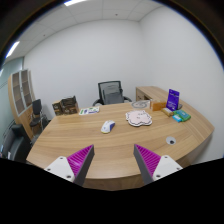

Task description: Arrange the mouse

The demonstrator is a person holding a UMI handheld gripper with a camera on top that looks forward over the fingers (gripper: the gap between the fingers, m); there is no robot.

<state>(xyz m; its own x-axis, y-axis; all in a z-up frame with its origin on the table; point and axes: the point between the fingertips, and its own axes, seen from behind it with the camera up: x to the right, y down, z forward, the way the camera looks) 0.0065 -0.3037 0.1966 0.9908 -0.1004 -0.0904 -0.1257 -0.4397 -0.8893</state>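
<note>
Magenta-padded fingers (78, 160) of the hand-held gripper (113, 160) sat lowest in view, spread wide apart, nothing between them and nothing gripped. Bare wood showed in the gap. Both fingers hovered over the near edge of the curved light-wood tabletop (110, 145). Small white computer mouse (107, 126) lay well beyond the fingertips, roughly centred between the two fingers' lines, resting on the wood on its own. To its right, near but apart, sat a flat pale pinkish irregular-shaped mat (138, 118); couldn't tell the material. Farther right along the tabletop: a small teal box-like item (181, 116) and behind it an upright purple card or box (173, 99); print on it was too small to read. Small round white object (170, 141) lay on the wood just ahead of the right finger, toward the right edge. Beyond the tabletop's far side stood a black mesh-back office chair (110, 92), pushed close to the edge. Left of the chair, some dark brown items (66, 104) sat at the far edge; identity unclear. Tall light-wood shelf unit (20, 92) stood against the left wall, with another dark chair (37, 112) just in front of it. White walls, ceiling strip lights (73, 2) on.
</note>
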